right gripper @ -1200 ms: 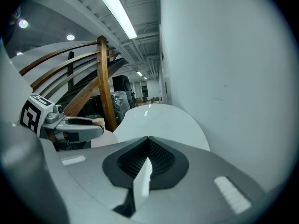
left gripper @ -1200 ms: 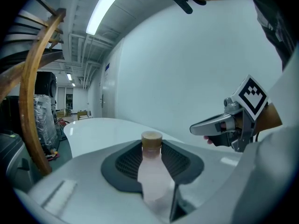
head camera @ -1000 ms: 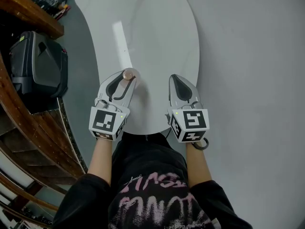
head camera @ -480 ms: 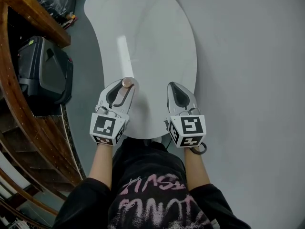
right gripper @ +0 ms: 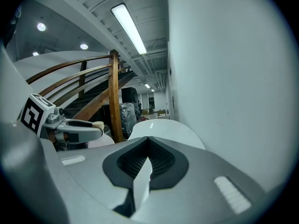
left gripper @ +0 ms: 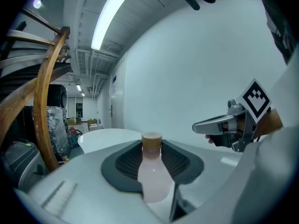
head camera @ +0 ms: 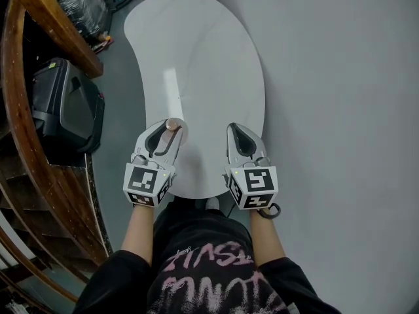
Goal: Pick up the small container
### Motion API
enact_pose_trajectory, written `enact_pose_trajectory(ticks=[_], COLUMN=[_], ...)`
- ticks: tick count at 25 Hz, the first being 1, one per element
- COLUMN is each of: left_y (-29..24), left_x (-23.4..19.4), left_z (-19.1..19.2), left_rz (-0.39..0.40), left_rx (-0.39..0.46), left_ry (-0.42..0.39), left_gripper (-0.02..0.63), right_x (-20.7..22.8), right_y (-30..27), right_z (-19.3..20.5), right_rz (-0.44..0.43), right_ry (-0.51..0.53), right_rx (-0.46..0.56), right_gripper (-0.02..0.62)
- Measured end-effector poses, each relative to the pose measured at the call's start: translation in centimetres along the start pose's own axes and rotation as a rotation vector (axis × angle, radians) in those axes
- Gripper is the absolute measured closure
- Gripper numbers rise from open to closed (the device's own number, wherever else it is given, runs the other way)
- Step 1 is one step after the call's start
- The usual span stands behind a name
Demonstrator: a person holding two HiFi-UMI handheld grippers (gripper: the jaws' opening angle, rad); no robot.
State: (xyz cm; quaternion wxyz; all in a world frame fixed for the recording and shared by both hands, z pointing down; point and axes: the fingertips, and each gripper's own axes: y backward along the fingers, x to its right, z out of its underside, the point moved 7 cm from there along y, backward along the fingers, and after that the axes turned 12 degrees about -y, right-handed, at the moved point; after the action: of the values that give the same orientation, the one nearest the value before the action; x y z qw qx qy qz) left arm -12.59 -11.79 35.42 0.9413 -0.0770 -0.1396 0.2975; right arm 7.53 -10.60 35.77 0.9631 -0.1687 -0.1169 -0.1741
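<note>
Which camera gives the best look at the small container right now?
The left gripper view: the small container fills the centre, pale body and tan cap clamped between the left gripper's jaws. The head view shows only its cap from above; the right gripper view shows just a sliver of cap.

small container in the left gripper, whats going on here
A person holds a gripper in each hand over a white table. The left gripper is shut on the small container, a pale pink bottle with a tan cap. The right gripper is shut and empty, held alongside.
</note>
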Motion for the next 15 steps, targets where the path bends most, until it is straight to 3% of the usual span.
enact_pose_trajectory(ticks=[15], left_y=[2.4], left_x=[1.0], left_z=[-1.7], left_rz=[-0.049], left_rx=[0.034], left_ry=[-0.037], left_gripper=[0.480], right_x=[-1.2], right_y=[2.2], right_z=[-1.1], right_rz=[-0.045], right_ry=[0.040], right_rx=[0.054], right_gripper=[0.584])
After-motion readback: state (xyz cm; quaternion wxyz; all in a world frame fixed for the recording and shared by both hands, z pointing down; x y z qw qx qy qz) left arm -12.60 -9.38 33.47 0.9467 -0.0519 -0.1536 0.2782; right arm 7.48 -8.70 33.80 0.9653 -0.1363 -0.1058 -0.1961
